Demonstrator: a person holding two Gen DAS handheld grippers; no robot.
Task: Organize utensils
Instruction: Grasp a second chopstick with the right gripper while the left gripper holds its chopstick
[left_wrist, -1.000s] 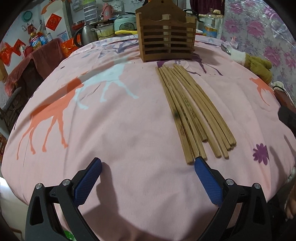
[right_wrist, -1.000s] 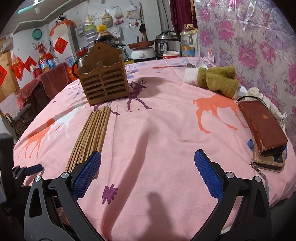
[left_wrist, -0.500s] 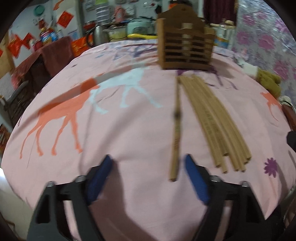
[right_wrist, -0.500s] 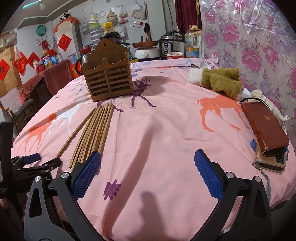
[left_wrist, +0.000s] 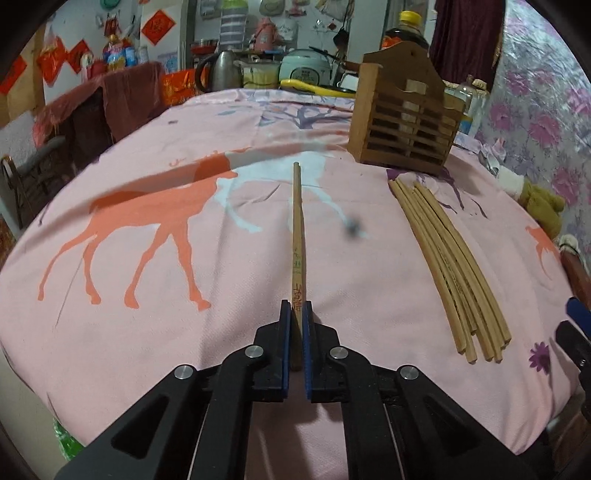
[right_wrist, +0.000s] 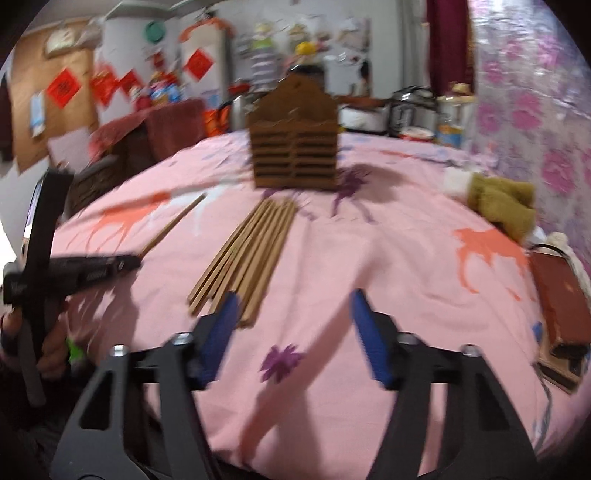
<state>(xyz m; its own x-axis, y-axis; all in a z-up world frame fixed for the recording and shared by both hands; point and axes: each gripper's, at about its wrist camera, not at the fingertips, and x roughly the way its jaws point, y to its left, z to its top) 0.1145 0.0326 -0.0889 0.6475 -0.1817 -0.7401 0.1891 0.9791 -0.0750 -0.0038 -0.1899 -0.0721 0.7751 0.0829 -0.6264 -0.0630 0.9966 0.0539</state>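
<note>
Left gripper (left_wrist: 296, 317), black with blue pads, has just been closing and is now clamped on the near end of one long brown bamboo chopstick (left_wrist: 297, 236), which points straight away toward the far side of the pink cloth with orange and white horses (left_wrist: 147, 295). Right gripper (right_wrist: 291, 325), the same kind, has just been closing too; its blue pads stand partly apart with only cloth between them, and its left pad (right_wrist: 221, 328) sits just at the near ends of the bundle of bamboo chopsticks (right_wrist: 247, 251). In the right view the left gripper shows at the left edge with a hand (right_wrist: 51, 350) under it. The held chopstick lies well apart from the bundle, with a wide strip of bare cloth between them. The bundle has about seven sticks, but they lie so close that the count is not sure. One brown wooden slatted holder with a pointed back (left_wrist: 402, 122) stands past the far tips of the bundle, near them but not touching. The cloth falls away at the near edge right under both grippers. Off to the right lie one green and white plush toy (right_wrist: 498, 199) and one dark red wallet (right_wrist: 561, 302) near the edge. Beyond the far edge stand pots, one kettle (left_wrist: 221, 74) and bottles. The right view is blurred.
</note>
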